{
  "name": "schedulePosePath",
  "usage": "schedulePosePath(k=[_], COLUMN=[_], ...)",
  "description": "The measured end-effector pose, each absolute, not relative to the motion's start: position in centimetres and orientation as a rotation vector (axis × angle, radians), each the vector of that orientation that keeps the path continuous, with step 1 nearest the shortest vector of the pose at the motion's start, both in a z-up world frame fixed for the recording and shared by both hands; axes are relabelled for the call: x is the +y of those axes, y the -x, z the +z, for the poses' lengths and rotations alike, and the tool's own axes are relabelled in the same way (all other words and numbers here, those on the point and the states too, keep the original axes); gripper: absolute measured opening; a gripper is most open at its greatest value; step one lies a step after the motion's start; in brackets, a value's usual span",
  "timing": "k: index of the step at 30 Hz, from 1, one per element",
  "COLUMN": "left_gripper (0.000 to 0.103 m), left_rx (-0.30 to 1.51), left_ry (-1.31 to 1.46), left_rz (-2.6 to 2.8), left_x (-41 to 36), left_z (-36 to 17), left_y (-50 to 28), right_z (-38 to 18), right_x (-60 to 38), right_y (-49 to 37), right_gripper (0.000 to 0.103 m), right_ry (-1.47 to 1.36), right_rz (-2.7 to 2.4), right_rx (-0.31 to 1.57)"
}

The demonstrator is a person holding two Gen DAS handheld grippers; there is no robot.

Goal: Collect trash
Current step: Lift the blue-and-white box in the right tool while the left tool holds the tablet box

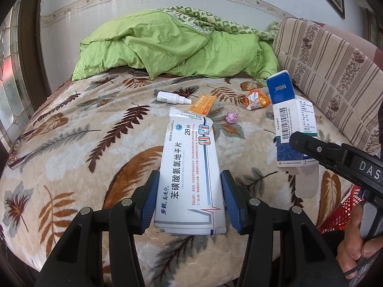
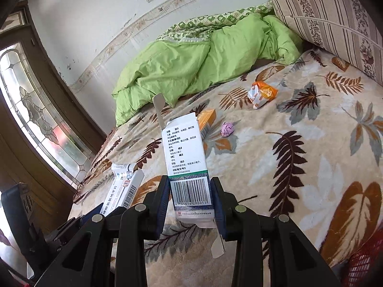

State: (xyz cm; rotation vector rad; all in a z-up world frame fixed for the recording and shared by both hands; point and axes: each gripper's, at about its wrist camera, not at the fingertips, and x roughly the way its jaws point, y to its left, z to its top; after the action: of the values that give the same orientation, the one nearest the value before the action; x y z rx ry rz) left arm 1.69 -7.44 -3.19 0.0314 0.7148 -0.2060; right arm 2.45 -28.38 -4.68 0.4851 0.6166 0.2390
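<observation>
My left gripper point(image 1: 189, 196) is shut on a long white medicine box point(image 1: 191, 167) with blue print, held above the leaf-patterned bed cover point(image 1: 83, 148). My right gripper point(image 2: 190, 201) is shut on a smaller white and blue carton point(image 2: 186, 160) with a barcode and open flaps. In the left wrist view that carton point(image 1: 290, 124) hangs at the right. The long box point(image 2: 123, 189) appears at the lower left of the right wrist view. On the cover lie a white bottle point(image 1: 172, 97), an orange box point(image 1: 203, 104), a crumpled orange wrapper point(image 1: 257, 99) and a purple paper ball point(image 1: 231, 117).
A green quilt point(image 1: 172, 45) is bunched at the far end of the bed. A striped cushion point(image 1: 335, 71) lines the right side. A red mesh basket point(image 1: 340, 215) shows at the lower right. A door with patterned glass point(image 2: 36, 114) stands to the left.
</observation>
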Motion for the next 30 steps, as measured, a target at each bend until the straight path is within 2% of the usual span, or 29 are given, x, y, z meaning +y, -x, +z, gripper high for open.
schedulePosePath(k=[12,30], left_gripper=[0.050,0.050], left_rx=[0.688,0.740], left_ry=[-0.010,0.022], left_rz=[-0.216,-0.254], left_x=[-5.7,-5.3], left_z=[-4.0,-6.0], left_y=[-2.2,-4.5], right_z=[-3.5,-5.2], right_x=[-27.7,-27.0], right_y=[-1.8,-3.9], right_gripper=[0.036,0.036], right_ry=[-0.478,-0.479], right_rz=[0.244,0.258], right_rx=[0.616,0.661])
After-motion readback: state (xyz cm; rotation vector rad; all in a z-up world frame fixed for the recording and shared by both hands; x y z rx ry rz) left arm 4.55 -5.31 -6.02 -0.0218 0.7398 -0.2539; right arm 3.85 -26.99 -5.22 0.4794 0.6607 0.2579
